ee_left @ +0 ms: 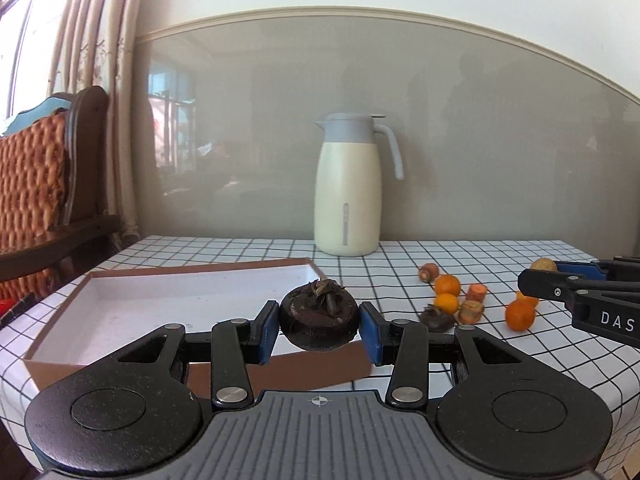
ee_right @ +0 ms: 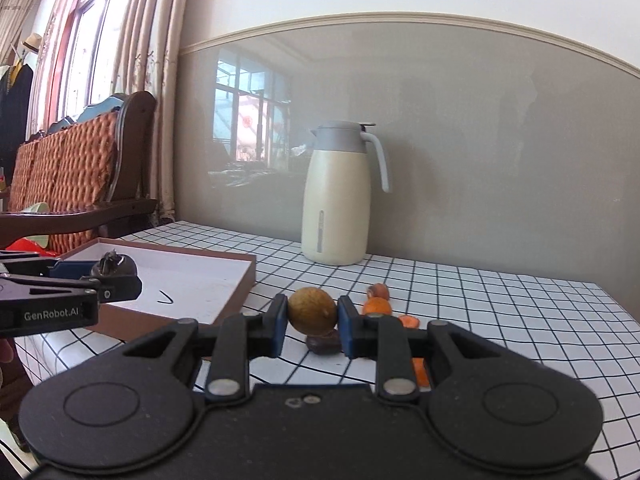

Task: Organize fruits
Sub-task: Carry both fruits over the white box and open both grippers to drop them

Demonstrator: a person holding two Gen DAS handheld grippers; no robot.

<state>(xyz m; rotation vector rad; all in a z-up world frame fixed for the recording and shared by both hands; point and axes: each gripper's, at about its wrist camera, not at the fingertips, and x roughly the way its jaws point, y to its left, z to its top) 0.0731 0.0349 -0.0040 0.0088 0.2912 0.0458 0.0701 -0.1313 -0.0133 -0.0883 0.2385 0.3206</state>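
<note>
Left tool (ee_left: 319, 322): pinching a dark water chestnut (ee_left: 319, 317) between its blue pads, held above the near right corner of the box (ee_left: 160, 304).
Right tool (ee_right: 312, 322): pinching a round yellow-brown fruit (ee_right: 312, 311), held above the table (ee_right: 500, 320), right of the box.
Box: shallow, brown-walled, white inside, lying on the table's checked cloth.
Loose fruits: small oranges (ee_left: 447, 285), cut carrot pieces (ee_left: 476, 292) and a second dark chestnut (ee_left: 438, 318) lie scattered on the table to the right of the box.
Jug (ee_left: 348, 184): cream with a grey lid, upright beyond the box by the wall.
</note>
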